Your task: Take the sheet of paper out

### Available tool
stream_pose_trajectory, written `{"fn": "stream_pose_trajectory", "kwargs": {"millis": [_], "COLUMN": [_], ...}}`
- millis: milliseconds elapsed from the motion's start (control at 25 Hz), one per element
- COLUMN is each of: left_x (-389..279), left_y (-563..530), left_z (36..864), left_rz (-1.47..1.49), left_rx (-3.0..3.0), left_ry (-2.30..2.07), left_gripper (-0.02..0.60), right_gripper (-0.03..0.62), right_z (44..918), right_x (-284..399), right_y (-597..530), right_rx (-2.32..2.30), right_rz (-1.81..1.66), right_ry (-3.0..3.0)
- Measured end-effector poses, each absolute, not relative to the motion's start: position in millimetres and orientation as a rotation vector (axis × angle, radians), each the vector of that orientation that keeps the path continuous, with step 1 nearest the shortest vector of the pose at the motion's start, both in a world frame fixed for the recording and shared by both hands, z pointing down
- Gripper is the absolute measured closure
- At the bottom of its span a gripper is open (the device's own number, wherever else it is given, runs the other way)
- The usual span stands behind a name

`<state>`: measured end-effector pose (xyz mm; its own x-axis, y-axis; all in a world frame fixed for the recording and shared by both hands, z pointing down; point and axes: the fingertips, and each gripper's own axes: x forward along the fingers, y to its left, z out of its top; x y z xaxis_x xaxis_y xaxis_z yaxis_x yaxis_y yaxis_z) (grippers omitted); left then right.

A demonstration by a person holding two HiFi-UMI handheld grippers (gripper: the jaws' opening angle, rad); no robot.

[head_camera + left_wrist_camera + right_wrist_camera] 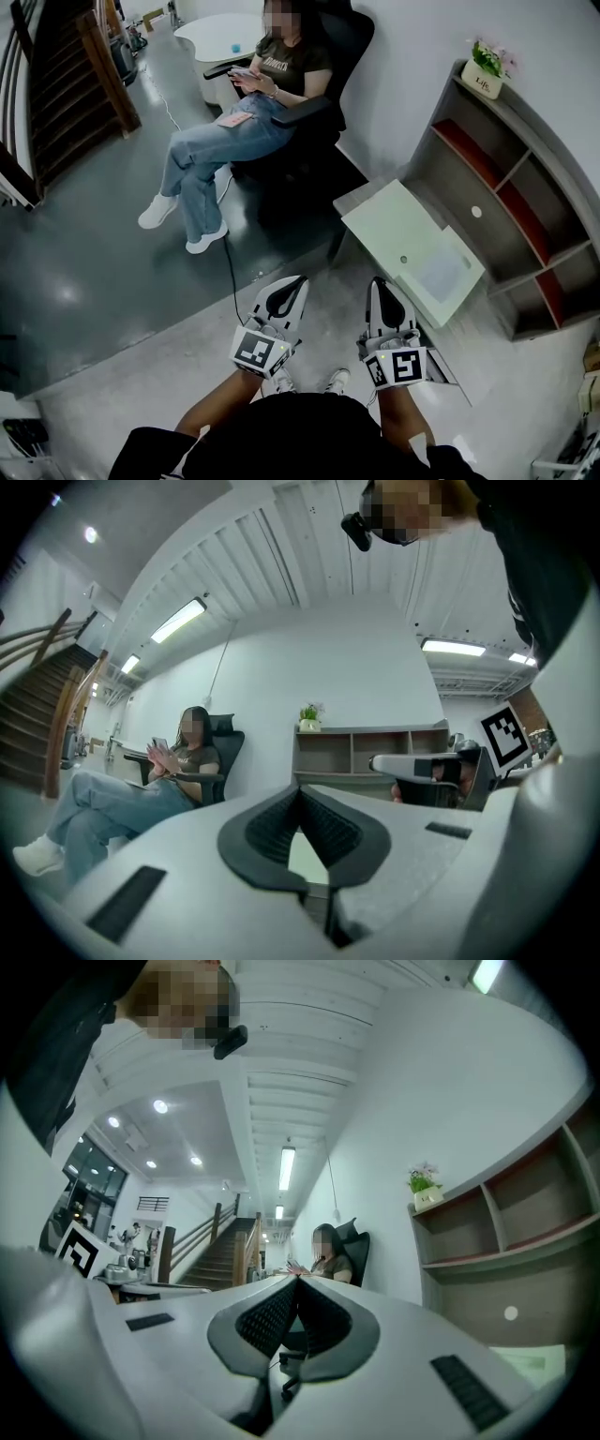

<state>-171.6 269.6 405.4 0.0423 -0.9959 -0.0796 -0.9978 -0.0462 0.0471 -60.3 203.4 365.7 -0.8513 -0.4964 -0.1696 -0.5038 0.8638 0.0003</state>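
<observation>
Indoor light bright, even, from ceiling tube lights. Soft glare on glossy dark floor. Both gripper views fisheye-bent, corners black; near foreground soft. Head view sharp, mild edge curve.

Head view: steeply down from above. Gripper views: close behind own fingers, near level, sharing shelf unit and seated person.

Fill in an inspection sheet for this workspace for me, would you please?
Surface: white rectangular desk top, beside a grey open shelf unit.
Job's things: pale sheet of paper lying flat near the desk's front corner, untouched.
Clutter: small potted plant on the shelf top.
Grippers: left gripper and right gripper both shut, empty, clear of the paper.
Cables: thin black cable across the grey floor.
Surroundings: seated person in a black office chair; wooden staircase.
</observation>
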Motion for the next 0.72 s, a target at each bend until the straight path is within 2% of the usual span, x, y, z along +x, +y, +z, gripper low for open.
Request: {"fn": "stream_pose_trajectory", "kwargs": {"millis": [400,720], "left_x": [-183,-181], "left_y": [291,267], "left_z": [411,412], "left_rz": [0.145,0.144], "left_rx": [-2.331,-2.353], "left_ry": [2.084,2.074], "left_gripper": [0.575,0.575], "right_gripper": [0.572,0.572], "right_z": [363,365], "right_x": [-70,-70], "right_y": [235,224], "right_rx": [-0.843,-0.827], "right_rz": [0.053,0.092], "right_ry": [2.832,2.845]}}
